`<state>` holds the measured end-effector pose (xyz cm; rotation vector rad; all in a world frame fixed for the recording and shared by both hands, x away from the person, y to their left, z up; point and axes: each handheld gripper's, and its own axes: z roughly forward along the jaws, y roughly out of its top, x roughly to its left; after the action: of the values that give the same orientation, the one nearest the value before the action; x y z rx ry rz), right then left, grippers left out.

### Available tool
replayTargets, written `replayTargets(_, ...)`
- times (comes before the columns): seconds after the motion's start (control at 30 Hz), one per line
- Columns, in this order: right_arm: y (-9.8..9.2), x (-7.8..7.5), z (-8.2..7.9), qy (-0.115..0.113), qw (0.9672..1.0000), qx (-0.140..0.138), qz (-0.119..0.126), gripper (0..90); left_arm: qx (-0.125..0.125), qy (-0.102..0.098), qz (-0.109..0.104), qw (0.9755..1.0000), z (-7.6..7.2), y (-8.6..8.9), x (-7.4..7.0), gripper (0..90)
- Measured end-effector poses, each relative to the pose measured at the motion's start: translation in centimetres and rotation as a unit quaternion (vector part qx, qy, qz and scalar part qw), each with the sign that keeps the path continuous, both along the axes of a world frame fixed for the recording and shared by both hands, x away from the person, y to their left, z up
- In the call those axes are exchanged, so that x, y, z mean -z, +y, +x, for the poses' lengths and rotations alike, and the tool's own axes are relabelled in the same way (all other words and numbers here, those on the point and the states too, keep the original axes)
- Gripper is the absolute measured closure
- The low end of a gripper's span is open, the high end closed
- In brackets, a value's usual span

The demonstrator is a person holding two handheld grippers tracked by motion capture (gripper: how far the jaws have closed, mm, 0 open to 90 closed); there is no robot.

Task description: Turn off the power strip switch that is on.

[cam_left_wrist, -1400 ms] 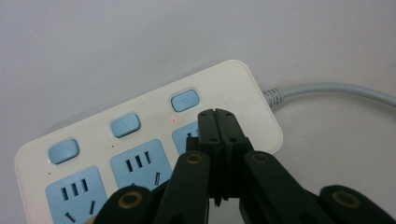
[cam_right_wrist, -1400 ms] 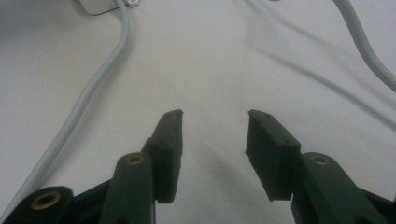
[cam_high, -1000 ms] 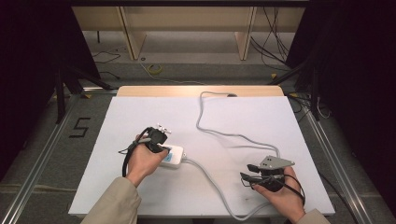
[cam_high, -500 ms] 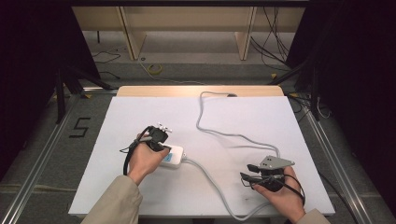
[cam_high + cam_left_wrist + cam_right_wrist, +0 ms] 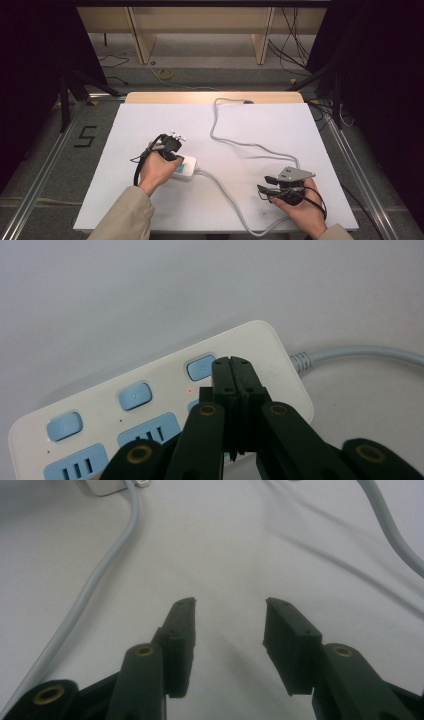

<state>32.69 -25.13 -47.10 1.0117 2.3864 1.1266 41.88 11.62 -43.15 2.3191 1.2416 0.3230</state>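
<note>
On the table (image 5: 150, 125) the power strip (image 5: 150, 390) lies near its left-middle, where the left gripper (image 5: 233, 365), jaws closed on nothing, should press squarely down on the end switch (image 5: 201, 367), while the right gripper (image 5: 229, 611) rests open and empty.

The high view is looking down on the table (image 5: 150, 125); both gripper views are sitting close, sharing its strip (image 5: 165, 385) and cord (image 5: 107, 565).

Lab test bay, black curtains (image 5: 35, 60), aluminium frame rails (image 5: 40, 185)
</note>
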Motion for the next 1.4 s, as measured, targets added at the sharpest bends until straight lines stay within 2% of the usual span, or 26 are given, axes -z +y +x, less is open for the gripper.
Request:
replayTargets(0.7,0.0,0.0,0.0,0.001,1.0000,0.000,0.000,56.5,0.000,-0.004,0.003,1.0000,0.9,-0.3,0.1,89.6)
replayTargets(1.4,0.0,0.0,0.0,0.002,1.0000,0.000,0.000,56.5,0.002,-0.018,0.036,0.9992,1.7,-0.6,0.9,89.6)
